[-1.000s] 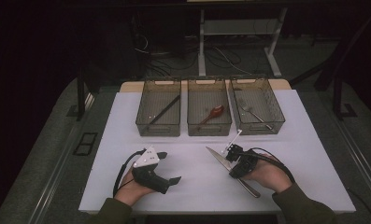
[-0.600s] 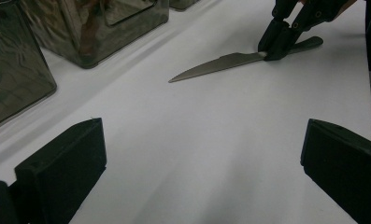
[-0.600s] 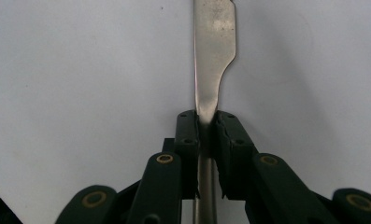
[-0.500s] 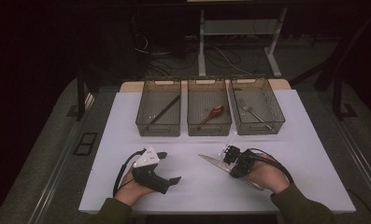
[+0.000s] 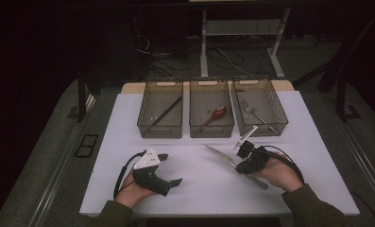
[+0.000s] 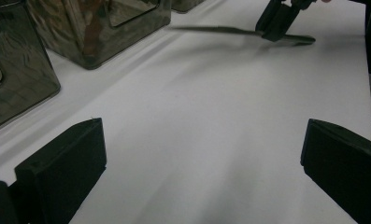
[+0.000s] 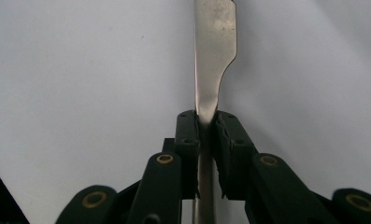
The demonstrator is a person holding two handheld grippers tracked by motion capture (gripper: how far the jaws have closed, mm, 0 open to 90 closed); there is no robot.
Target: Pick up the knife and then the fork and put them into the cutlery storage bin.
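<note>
While three bins (image 5: 211, 109) flank, knife (image 5: 221, 157) lies unobstructed.

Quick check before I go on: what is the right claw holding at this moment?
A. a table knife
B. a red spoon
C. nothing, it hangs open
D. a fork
A. In the right gripper view the right claw has both pads pressed on the neck of the table knife, and the high view shows its blade sticking out to the left over the white table.
</note>
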